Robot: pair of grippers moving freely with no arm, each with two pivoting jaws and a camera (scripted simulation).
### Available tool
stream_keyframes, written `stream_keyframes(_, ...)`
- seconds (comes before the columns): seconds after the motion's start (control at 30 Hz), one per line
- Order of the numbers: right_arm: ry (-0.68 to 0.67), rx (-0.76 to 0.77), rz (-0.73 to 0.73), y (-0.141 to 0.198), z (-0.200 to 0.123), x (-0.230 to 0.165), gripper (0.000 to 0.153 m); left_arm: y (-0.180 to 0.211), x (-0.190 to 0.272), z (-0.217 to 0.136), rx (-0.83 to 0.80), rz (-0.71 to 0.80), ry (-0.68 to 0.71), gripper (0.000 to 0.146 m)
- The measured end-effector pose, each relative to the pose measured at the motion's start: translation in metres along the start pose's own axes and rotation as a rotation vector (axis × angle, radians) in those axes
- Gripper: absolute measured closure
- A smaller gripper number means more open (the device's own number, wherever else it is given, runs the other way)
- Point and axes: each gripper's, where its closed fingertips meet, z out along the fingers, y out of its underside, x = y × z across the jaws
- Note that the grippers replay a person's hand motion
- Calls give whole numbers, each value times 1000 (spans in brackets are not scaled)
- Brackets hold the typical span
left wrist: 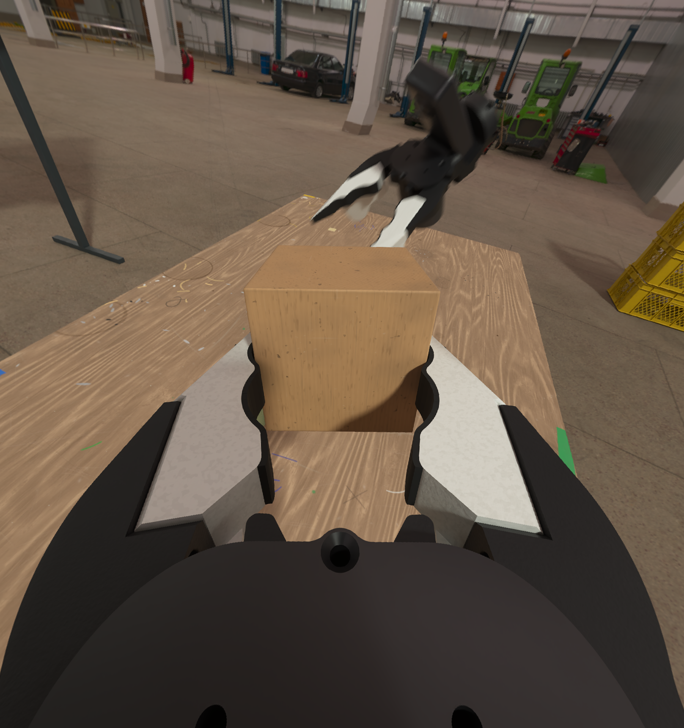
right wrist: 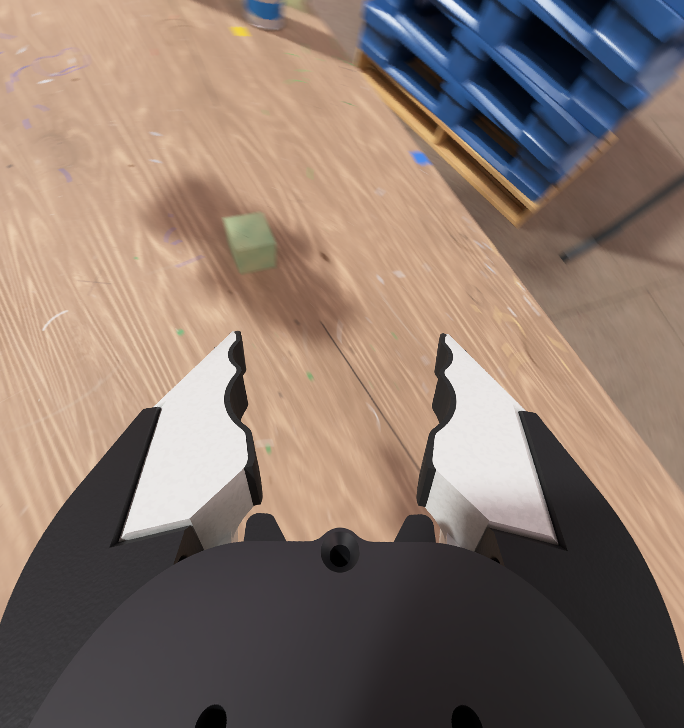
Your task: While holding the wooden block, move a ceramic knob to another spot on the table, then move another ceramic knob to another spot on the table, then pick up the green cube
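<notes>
My left gripper (left wrist: pixel 340 350) is shut on the wooden block (left wrist: pixel 340 338) and holds it above the wooden table (left wrist: pixel 115 378). My right gripper (right wrist: pixel 340 335) is open and empty above the table (right wrist: pixel 96 275). It also shows blurred in the left wrist view (left wrist: pixel 356 224), beyond the block, fingers spread. The green cube (right wrist: pixel 250 242) lies on the table ahead of the right gripper and a little to its left, in a dark shadow. A pale rounded thing (left wrist: pixel 359 210), perhaps a ceramic knob, shows blurred between the far gripper's fingers.
The table's right edge (right wrist: pixel 529 299) runs diagonally close to my right gripper. Blue pallets (right wrist: pixel 529 86) stand on the floor beyond it. A blue and clear jar (right wrist: pixel 264 13) stands at the table's far end. Yellow crates (left wrist: pixel 671 283) and a dark stand (left wrist: pixel 56 185) flank the table.
</notes>
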Motion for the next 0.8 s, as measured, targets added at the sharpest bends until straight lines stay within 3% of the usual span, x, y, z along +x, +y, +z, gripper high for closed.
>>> stream_keyframes(0.17, -199, -1, -196, -26, 108, -61, 60, -4, 3, -8, 18, 18, 4, 68)
stream_keyframes(0.33, -291, -140, -257, -20, 167, -84, 68, -8, 2, -14, 37, 24, 0, 68)
stream_keyframes(0.57, -331, -266, -264, -1, 201, -94, 81, -11, 3, -18, 55, 29, 7, 68)
stream_keyframes(0.63, -333, -296, -257, 3, 206, -95, 98, -11, 3, -17, 52, 28, 10, 68)
stream_keyframes(0.67, -333, -297, -249, 3, 206, -95, 106, -10, 3, -17, 50, 29, 11, 68)
stream_keyframes(0.8, -271, -254, -216, -7, 182, -82, 106, -12, 5, -18, 55, 39, 10, 68)
